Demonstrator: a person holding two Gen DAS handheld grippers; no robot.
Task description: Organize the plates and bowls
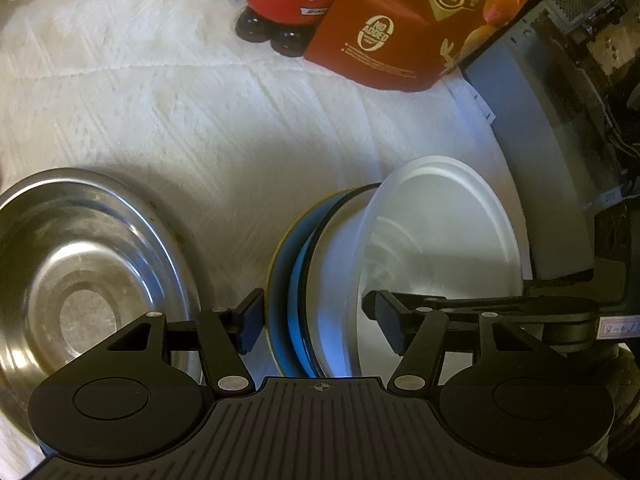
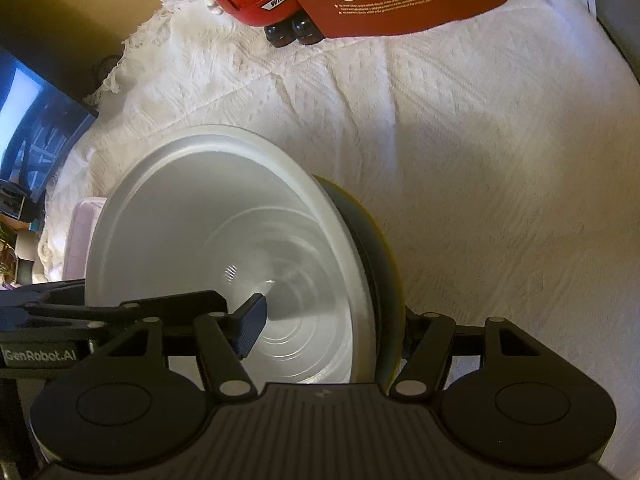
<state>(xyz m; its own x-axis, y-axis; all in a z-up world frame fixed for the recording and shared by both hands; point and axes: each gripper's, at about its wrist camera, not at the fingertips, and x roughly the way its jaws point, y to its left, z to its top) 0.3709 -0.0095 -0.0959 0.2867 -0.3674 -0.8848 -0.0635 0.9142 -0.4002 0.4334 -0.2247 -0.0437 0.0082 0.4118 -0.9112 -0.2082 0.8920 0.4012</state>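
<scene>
A white bowl [image 1: 440,240] sits nested in a blue bowl [image 1: 298,280], and that one in an olive-rimmed bowl [image 1: 276,280], all on the white cloth. My left gripper [image 1: 320,320] straddles the stack's left wall, one pad against the olive outside and the other inside the white bowl. From the opposite side my right gripper [image 2: 332,330] grips the other wall. Its left finger [image 2: 252,328] reaches inside the white bowl [image 2: 224,220], and its right finger is hidden behind the olive bowl [image 2: 384,240]. A steel plate [image 1: 80,272] lies left of the stack.
A red carton [image 1: 392,28] and a red-labelled bottle [image 1: 288,4] stand at the back of the white cloth [image 1: 160,112]. A grey case [image 1: 532,140] borders the right side. In the right wrist view a dark screen [image 2: 36,104] and a pale pink object [image 2: 82,236] sit to the left.
</scene>
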